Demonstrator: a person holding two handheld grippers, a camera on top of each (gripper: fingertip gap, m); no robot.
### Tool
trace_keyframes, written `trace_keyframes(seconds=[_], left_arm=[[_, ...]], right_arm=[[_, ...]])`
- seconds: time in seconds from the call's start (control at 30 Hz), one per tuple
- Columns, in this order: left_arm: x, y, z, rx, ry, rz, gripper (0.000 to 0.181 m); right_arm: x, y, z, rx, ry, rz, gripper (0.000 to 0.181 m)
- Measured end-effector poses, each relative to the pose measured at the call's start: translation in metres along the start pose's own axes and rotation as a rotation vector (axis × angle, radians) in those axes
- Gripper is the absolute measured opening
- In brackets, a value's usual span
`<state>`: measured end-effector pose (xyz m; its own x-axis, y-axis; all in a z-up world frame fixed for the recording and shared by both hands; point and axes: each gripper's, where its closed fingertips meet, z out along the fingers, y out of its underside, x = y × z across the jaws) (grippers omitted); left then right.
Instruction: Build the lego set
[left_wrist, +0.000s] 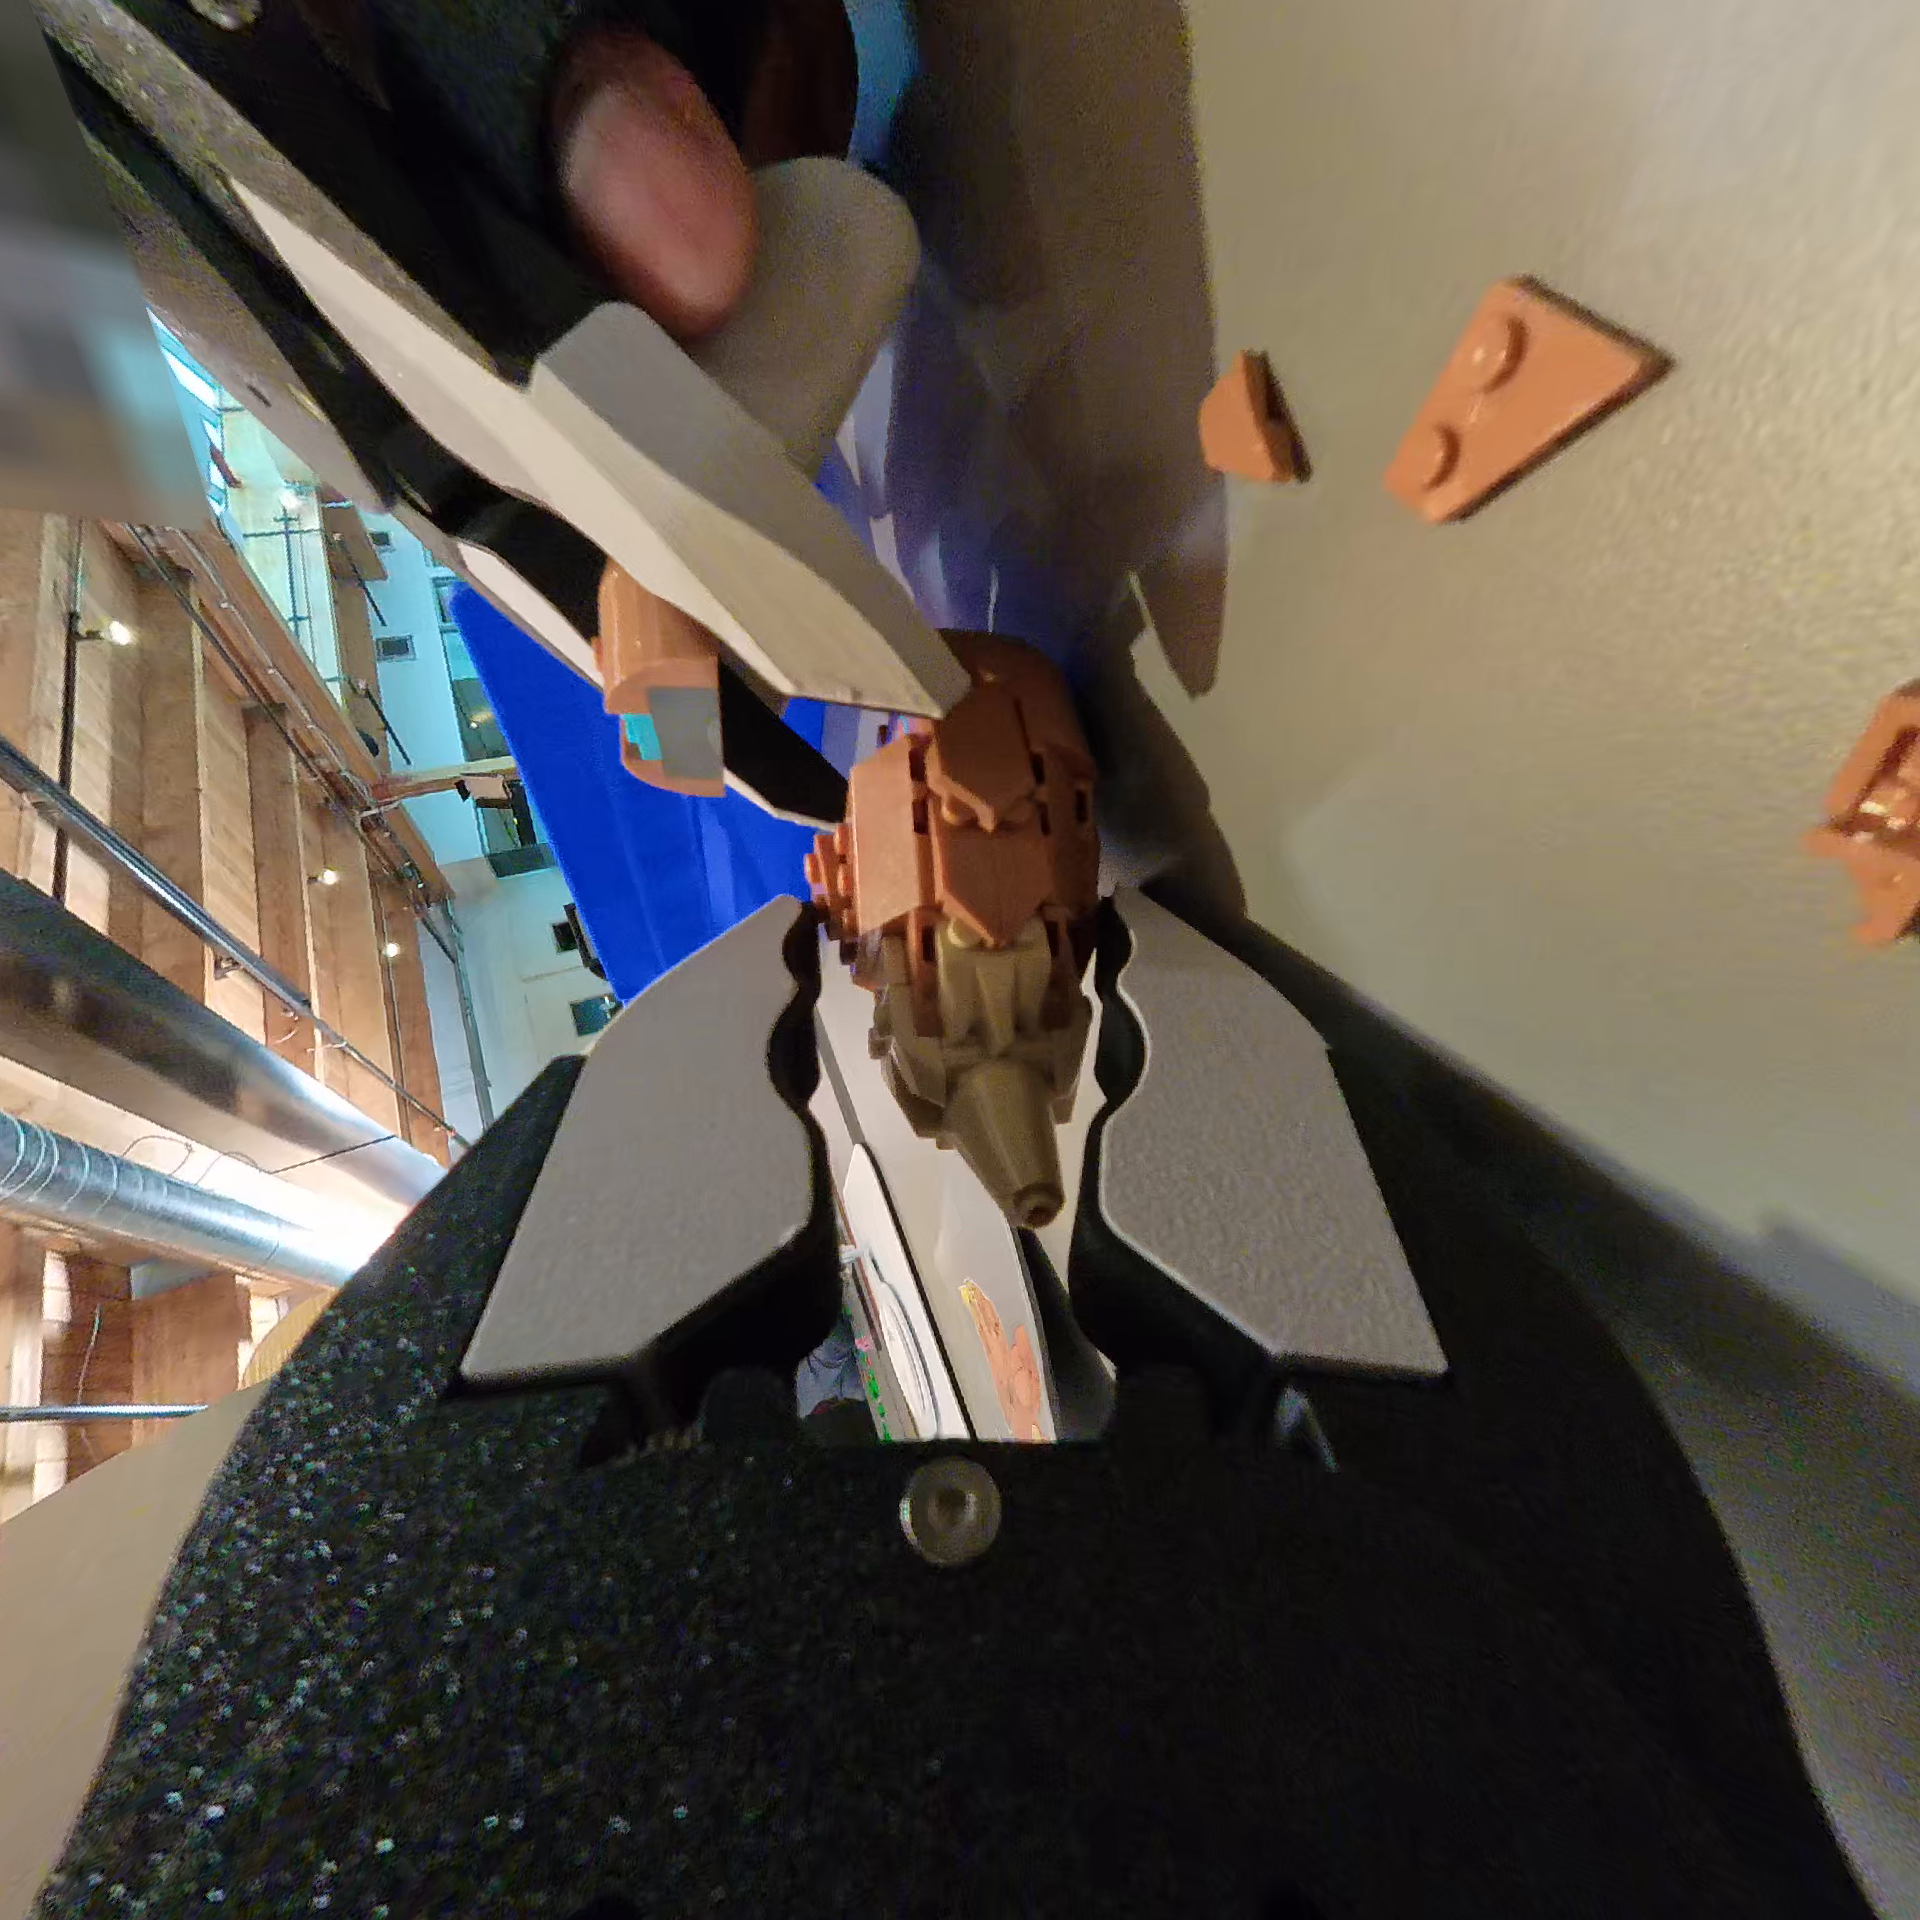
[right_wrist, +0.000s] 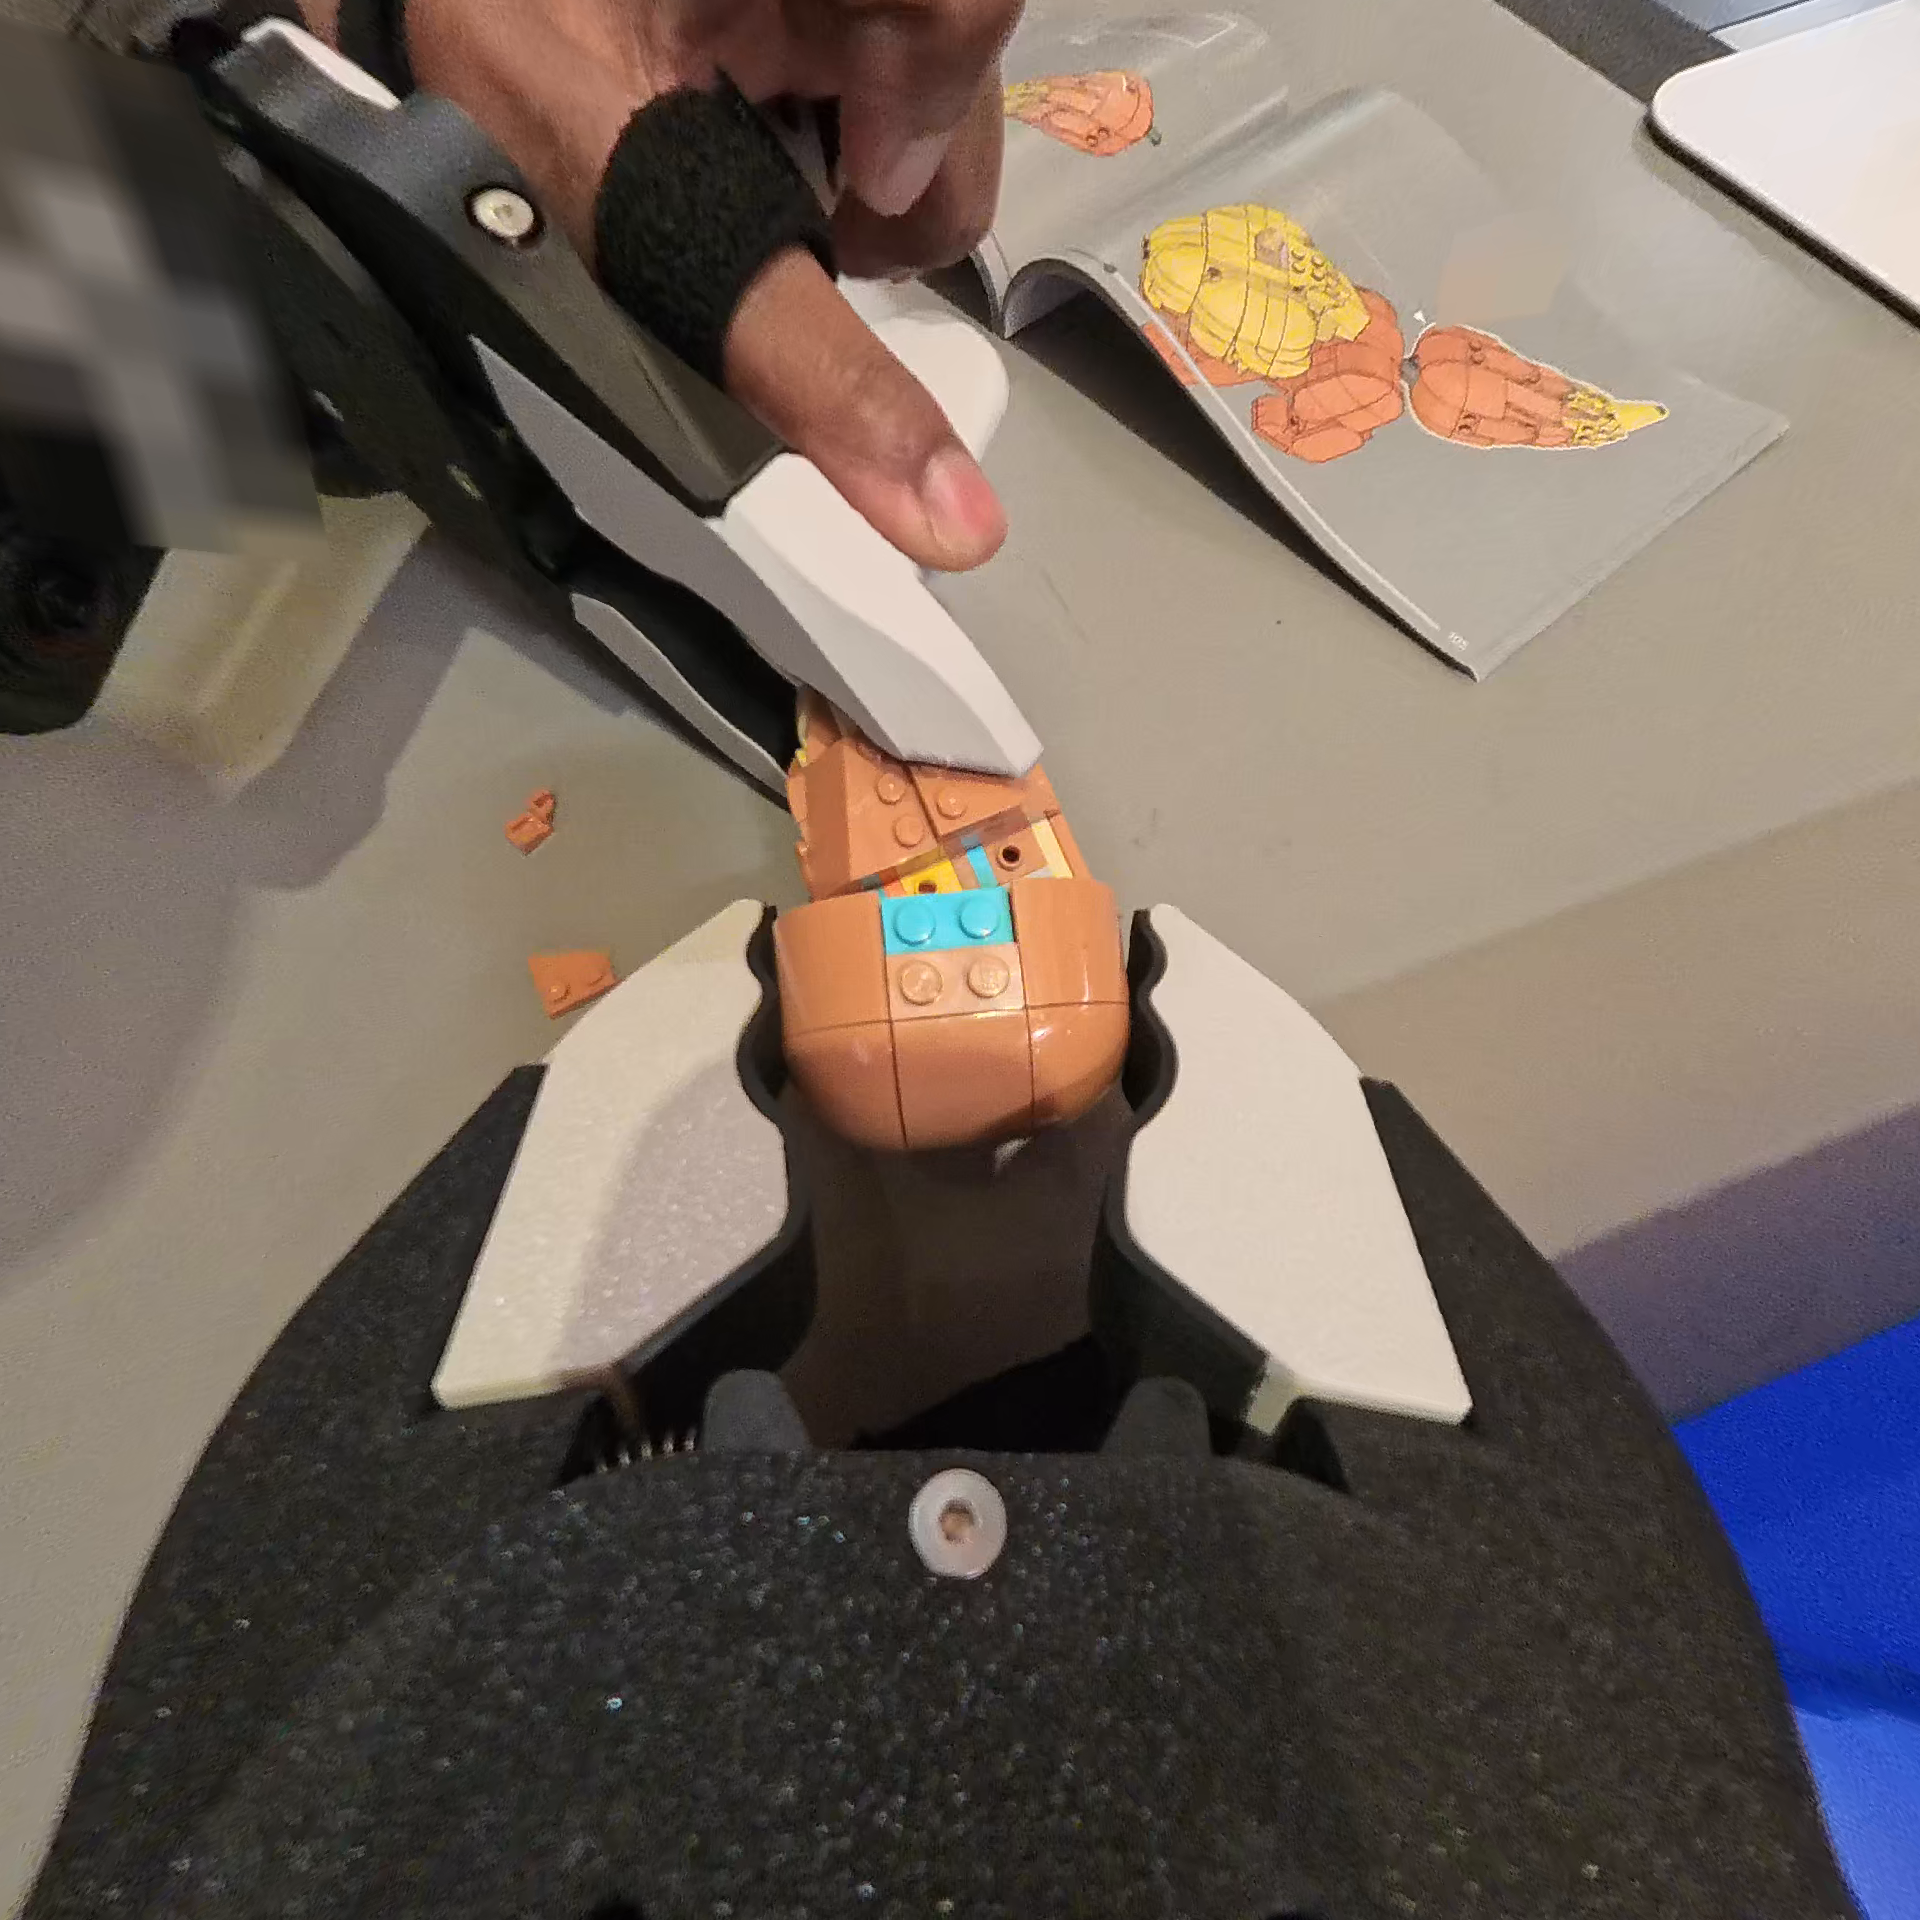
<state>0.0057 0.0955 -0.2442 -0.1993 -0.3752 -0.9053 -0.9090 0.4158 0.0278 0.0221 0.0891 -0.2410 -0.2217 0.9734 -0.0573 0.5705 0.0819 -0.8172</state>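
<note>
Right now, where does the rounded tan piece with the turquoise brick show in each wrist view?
Right wrist view: the rounded tan piece sits at centre, clamped in the right tongs.
Left wrist view: it sits above and left of centre, partly hidden under a grey finger of the right tongs.
Shared landmark: the brown model, held in the left tongs, appears next to the piece in both views.
</note>
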Motion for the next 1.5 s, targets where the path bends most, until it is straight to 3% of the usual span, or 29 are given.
trace_keyframes(seconds=[0.27,0.67,0.77,0.9,1.03,1.23,1.5], left_arm=[[-0.003,0.002,-0.004,0.028,0.012,-0.059,0.065],[0.005,0.021,-0.017,-0.031,0.114,-0.222,0.069],[0.009,0.024,-0.025,-0.054,0.197,-0.392,0.069],[0.0,0.012,-0.03,0.021,0.203,-0.609,0.069],[0.014,0.013,-0.027,-0.036,0.22,-0.604,0.07],[0.013,0.011,-0.024,-0.005,0.206,-0.717,0.074],[0.021,0.014,-0.016,0.068,0.393,-0.791,0.081]], right_arm=[[-0.003,0.008,0.011,-0.063,-0.024,-0.014,0.064],[-0.004,0.009,0.012,-0.074,-0.04,-0.013,0.064],[-0.003,0.009,0.011,-0.071,-0.041,-0.007,0.064],[-0.004,0.009,0.011,-0.068,-0.044,-0.005,0.064],[-0.007,0.007,0.012,-0.061,-0.053,-0.011,0.064],[-0.004,0.006,0.016,-0.073,-0.041,0.014,0.064],[-0.004,-0.005,0.008,-0.015,-0.059,0.105,0.055]])
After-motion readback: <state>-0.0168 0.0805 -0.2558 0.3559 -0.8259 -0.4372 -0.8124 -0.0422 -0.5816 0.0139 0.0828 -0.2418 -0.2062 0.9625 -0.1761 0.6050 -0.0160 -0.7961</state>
